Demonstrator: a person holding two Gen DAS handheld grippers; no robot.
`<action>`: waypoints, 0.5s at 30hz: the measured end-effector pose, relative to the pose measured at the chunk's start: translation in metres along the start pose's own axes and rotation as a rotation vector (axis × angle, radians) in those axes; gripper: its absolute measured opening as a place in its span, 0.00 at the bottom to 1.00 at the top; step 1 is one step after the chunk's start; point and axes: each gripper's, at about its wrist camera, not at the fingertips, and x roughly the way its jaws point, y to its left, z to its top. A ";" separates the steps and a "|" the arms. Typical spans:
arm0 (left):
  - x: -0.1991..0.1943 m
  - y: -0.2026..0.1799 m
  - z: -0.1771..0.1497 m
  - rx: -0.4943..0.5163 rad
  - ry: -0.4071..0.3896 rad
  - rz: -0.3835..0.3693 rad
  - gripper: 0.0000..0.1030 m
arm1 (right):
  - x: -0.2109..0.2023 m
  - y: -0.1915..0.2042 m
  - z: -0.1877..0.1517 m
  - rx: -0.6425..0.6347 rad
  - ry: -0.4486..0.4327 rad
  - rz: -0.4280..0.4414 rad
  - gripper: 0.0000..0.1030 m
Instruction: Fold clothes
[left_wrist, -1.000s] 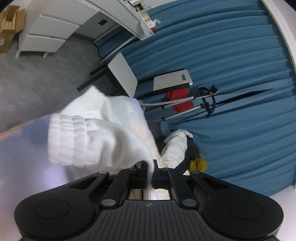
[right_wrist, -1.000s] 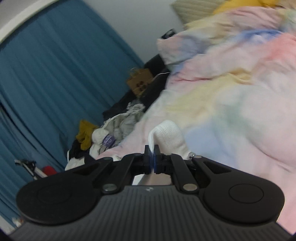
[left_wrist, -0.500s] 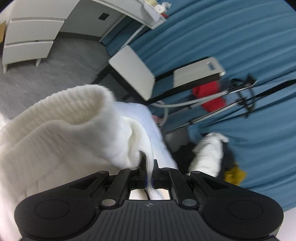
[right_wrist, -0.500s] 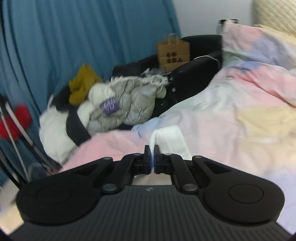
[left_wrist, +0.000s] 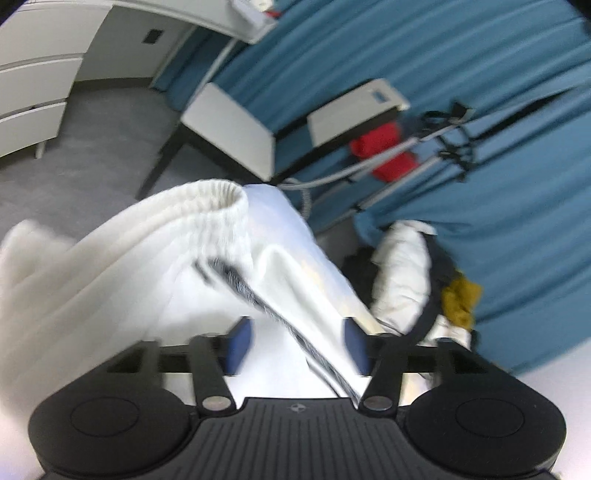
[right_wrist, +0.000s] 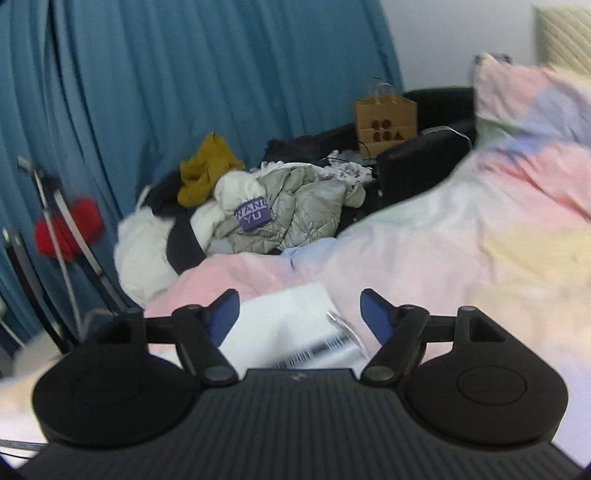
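1. Left claw (left_wrist: 297, 345) first: I see its blue pads (left_wrist: 239, 341) spread wide, with nothing pinched between them. The white knit garment (left_wrist: 155, 266) lies directly ahead of and partly between the open fingers, mounded up and running away to the upper left.

2. A thick ribbed cuff or hem (left_wrist: 218, 195) forms the far end of that mound, rolled into a soft tube. A dark speckled drawcord or trim strip (left_wrist: 258, 295) runs diagonally from the middle of the cloth down toward the right pad; motion blur keeps me from naming it better.

3. Beyond the left claw I see grey carpet, a white chair (left_wrist: 236, 136) and teal curtains (left_wrist: 480, 110).

4. Right claw (right_wrist: 299, 314): its fingers also stand wide apart and hold nothing. A ribbed white edge of the same garment (right_wrist: 291, 321) lies flat between and just below the pads, on the pastel duvet (right_wrist: 498, 240) of the bed.

5. My judgement: the garment's long axis runs from the right claw across to the left, so both claws sit at its ends. The left is nearer the bulk. The knit looks soft, heavy and likely to slump, so any regrasp should take a doubled edge.

6. A clothes pile (right_wrist: 280, 206) and a paper bag (right_wrist: 386, 123) sit well beyond.
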 end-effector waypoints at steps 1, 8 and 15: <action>-0.015 0.004 -0.011 -0.012 0.003 0.000 0.76 | -0.013 -0.012 -0.007 0.051 0.006 -0.007 0.72; -0.085 0.073 -0.084 -0.250 0.039 -0.094 0.84 | -0.072 -0.089 -0.082 0.444 0.107 -0.005 0.74; -0.059 0.108 -0.108 -0.432 0.044 -0.100 0.84 | -0.030 -0.072 -0.122 0.622 0.231 0.193 0.74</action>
